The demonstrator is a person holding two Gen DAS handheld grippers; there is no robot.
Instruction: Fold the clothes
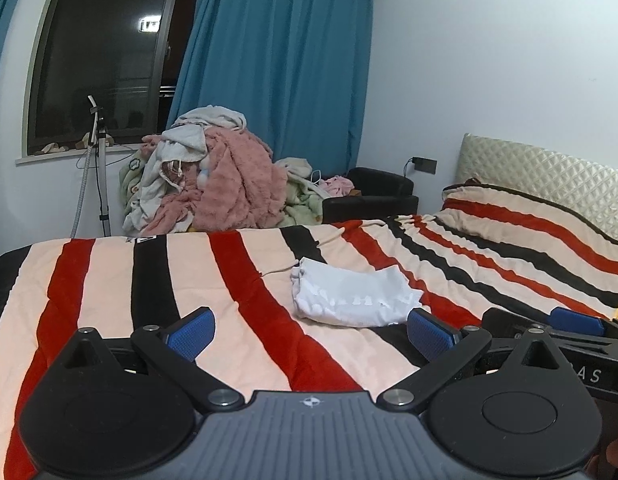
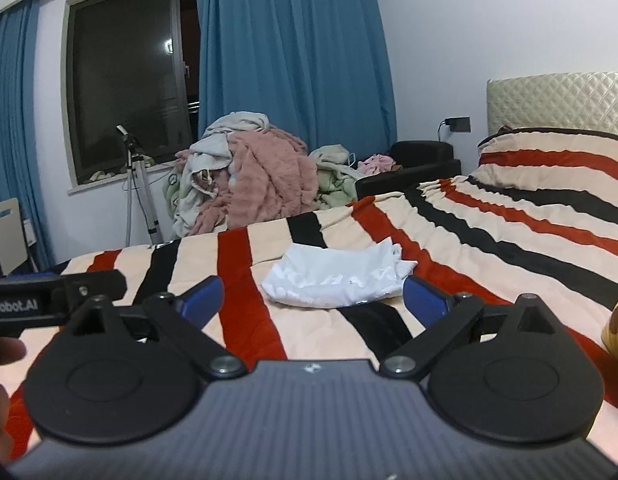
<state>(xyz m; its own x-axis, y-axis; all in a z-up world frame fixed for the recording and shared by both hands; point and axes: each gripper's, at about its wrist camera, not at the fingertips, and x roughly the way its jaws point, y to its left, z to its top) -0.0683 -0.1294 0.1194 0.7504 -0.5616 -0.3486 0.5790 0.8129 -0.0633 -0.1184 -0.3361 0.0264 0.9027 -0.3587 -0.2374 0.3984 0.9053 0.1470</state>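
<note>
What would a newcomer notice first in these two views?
The striped blanket fills the bed, with a white garment lying on it just ahead of both open grippers: left, right. Behind the bed a pile of clothes heaps against the blue curtain.

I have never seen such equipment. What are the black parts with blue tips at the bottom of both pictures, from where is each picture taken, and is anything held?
Each black part is a hand-held tool with two blue-padded fingers; a person carries one in each hand. A camera on each looks forward along its fingers. One picture is from the left tool, the other from the right tool. Both are open and hold nothing. On the striped blanket lies a white garment, roughly folded. Behind the bed, a pile of clothes waits.
</note>
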